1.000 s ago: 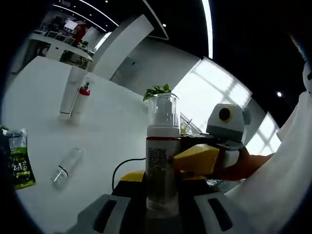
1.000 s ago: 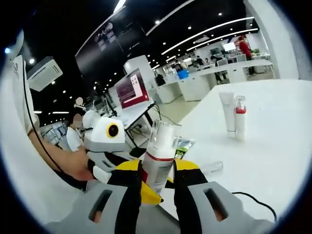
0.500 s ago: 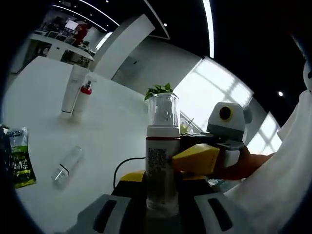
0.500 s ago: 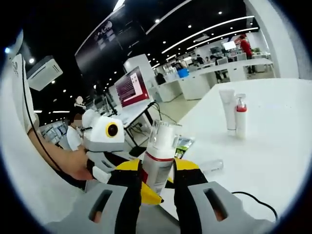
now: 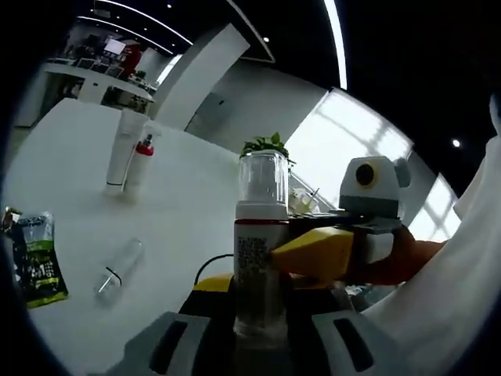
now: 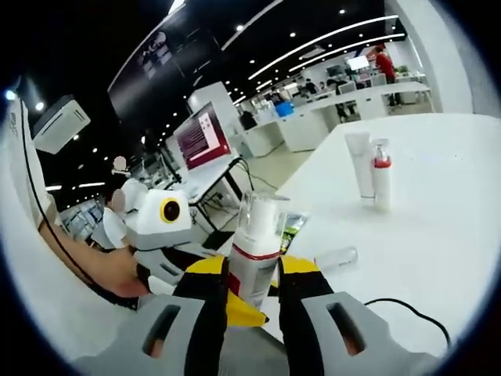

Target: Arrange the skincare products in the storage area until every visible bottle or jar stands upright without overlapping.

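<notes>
Green sachet (image 5: 35,266) lying flat — black cable (image 6: 407,307) nearby.

No wording can be read. The pump bottle (image 5: 259,266) between the left gripper's fingers (image 5: 182,345) carries a label of fine print, too small to make out. The green sachet (image 5: 37,267) off to the left of those fingers shows blurred print.
</notes>
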### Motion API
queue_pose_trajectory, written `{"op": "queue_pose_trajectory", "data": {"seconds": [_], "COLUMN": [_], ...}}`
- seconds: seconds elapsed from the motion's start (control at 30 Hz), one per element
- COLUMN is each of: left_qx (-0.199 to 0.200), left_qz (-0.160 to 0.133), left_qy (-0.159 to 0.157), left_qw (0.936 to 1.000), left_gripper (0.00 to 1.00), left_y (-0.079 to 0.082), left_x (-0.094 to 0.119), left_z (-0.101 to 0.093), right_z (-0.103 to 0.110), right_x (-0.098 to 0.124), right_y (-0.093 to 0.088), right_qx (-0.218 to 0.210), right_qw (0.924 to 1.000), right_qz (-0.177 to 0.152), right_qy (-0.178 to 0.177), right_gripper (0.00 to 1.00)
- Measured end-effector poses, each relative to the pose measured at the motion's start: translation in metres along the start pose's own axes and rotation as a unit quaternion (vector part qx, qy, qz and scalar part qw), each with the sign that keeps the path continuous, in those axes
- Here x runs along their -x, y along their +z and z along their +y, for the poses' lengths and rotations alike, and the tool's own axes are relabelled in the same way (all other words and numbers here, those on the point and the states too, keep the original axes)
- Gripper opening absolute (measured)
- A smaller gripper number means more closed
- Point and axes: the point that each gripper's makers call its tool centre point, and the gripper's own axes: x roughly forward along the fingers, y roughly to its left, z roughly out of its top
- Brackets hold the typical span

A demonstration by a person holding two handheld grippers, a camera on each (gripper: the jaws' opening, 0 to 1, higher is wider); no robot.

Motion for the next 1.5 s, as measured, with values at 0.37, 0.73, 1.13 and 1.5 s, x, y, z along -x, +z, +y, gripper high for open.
{"op": "queue_pose_trajectory", "data": {"seconds": [0.37,0.73,1.13,1.5], "left_qx": [-0.028,-0.086,-0.146,-0.269], "left_qz": [0.004,-0.001,0.072,0.169], "left_qy": [0.023,0.033,0.064,0.159], "left_qw": [0.9993,0.9957,0.9845,0.9349], "left_gripper": [0.24,0.26,0.36,0.37], "left_y": [-0.003,-0.003,-0.032,-0.072], "left_x": [0.006,0.017,0.038,0.066], "left_z": [0.006,0.010,0.037,0.090], "right_z": [0.002,0.014,0.017,-0.001], "right_x": [-0.004,-0.006,-0.016,-0.030], "right_y": [-0.006,-0.006,0.006,0.031], "right_qx": [-0.039,-0.020,0.039,0.077], "right_qw": [0.9989,0.9993,0.9978,0.9937], "right_qz": [0.017,0.002,-0.017,-0.040], "right_qy": [-0.020,-0.032,-0.050,-0.071], "right_gripper": [0.20,0.19,0.19,0.19]}}
